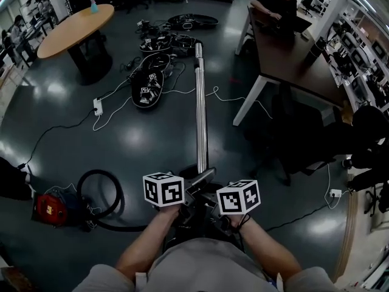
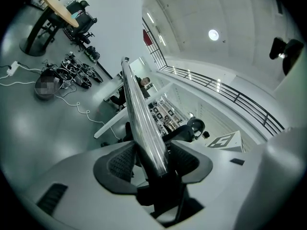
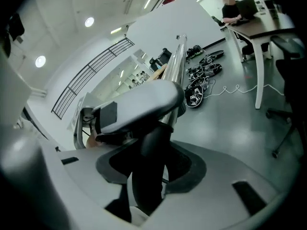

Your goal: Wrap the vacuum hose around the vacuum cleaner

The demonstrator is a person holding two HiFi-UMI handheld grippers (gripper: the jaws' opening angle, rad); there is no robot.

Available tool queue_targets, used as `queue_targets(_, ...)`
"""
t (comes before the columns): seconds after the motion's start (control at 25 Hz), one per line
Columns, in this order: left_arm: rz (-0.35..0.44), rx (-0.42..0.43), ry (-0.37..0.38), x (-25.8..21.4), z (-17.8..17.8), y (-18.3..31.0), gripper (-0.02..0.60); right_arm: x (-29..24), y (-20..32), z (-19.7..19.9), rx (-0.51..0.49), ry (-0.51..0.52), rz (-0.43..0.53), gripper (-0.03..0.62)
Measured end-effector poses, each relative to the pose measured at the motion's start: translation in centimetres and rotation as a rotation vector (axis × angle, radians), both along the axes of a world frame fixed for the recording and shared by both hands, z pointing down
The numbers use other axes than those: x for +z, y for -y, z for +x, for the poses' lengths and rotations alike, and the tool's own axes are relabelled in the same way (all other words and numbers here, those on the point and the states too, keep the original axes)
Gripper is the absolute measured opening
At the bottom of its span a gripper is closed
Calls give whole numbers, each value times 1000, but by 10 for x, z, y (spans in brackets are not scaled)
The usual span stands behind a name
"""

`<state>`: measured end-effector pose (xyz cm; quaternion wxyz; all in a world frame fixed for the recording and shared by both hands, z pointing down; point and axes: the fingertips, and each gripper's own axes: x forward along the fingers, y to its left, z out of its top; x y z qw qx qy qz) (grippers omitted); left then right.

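Observation:
A long chrome wand (image 1: 200, 114) reaches from my hands out over the dark floor. My left gripper (image 1: 193, 187) is shut on its near end; in the left gripper view the tube (image 2: 144, 123) sits clamped between the pads of that gripper (image 2: 153, 162). Just behind and below it, my right gripper (image 1: 213, 208) is closed around the black curved hose handle (image 3: 148, 176), which fills the gap of its jaws (image 3: 148, 166). The red vacuum cleaner (image 1: 50, 208) stands on the floor at lower left. Its black hose (image 1: 115, 193) loops beside it and runs toward my hands.
A brown desk (image 1: 292, 59) with a seated person stands at the right, a black office chair (image 1: 304, 139) in front of it. Black gear and cables (image 1: 149, 84) lie beside the wand's far end. A round table (image 1: 76, 29) stands at far left, a power strip (image 1: 97, 106) nearer.

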<state>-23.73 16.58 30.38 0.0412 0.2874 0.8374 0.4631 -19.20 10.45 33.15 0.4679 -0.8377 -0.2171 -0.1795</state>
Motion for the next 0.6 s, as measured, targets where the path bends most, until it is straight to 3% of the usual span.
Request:
queue_targets(0.24,-80,59,-50,-8,19,13,250,-9,9,14,-104,40,-71,158)
queue_targets(0.44,-87,129,-63,-8,46,30,305,-16,21,35,-169,-20,-57,156)
queue_targets(0.6,-90,94,-81,-4,89,42,325,-15,27,51,-212,-39,-34,156)
